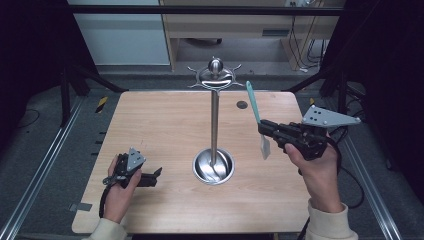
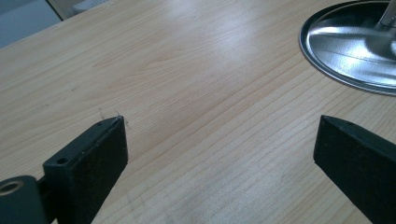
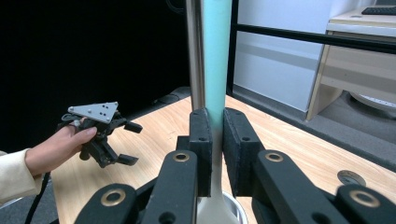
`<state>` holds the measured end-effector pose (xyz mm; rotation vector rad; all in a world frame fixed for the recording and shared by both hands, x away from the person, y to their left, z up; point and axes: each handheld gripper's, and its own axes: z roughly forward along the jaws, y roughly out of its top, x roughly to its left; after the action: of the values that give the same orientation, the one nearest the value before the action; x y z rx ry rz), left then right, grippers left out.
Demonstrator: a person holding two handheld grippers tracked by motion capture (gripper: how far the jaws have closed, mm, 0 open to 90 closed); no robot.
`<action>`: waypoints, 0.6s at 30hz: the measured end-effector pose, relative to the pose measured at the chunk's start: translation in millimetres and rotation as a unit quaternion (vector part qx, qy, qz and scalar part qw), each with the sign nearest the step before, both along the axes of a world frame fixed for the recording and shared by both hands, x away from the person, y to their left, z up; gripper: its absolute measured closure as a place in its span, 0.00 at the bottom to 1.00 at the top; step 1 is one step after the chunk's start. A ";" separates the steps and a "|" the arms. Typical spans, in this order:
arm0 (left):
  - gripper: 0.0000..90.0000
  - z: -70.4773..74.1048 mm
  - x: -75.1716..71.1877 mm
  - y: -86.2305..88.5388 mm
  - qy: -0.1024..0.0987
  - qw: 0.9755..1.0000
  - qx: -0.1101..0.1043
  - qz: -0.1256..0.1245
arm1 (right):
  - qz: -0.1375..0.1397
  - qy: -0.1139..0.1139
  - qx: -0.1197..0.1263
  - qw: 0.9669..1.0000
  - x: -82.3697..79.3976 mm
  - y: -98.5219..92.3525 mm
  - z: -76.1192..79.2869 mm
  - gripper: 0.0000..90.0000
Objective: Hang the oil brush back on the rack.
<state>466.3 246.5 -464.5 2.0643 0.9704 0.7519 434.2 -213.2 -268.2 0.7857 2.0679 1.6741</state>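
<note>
One wooden table (image 1: 165,120) carries one metal stand (image 1: 214,125), made up of a single round dish-shaped base, a single upright pole and a single ring of hooks at its top. There is one utensil with a teal handle (image 1: 254,102) and a metal blade, and it is the sole utensil on view. Two grippers are counted, the left gripper (image 1: 152,176) and the right gripper (image 1: 264,129), each with two black jaws and each held by one hand, so two hands in all; one small dark round disc (image 1: 242,104) sits in the tabletop.
</note>
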 end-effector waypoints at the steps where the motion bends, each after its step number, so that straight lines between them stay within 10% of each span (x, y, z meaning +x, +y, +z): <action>1: 0.03 0.0 0.0 0.0 0.000 1.000 0.000 0.000 | 0.001 0.000 0.000 1.000 0.1 0.3 -0.2 0.92; 18: 0.03 -0.5 -0.4 -0.5 0.001 1.000 0.001 -0.001 | 0.006 0.007 0.002 1.000 4.8 8.0 -4.3 0.92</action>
<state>466.0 246.1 -465.0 2.0678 0.9692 0.7495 439.0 -205.2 -272.5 0.7915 2.0829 1.6845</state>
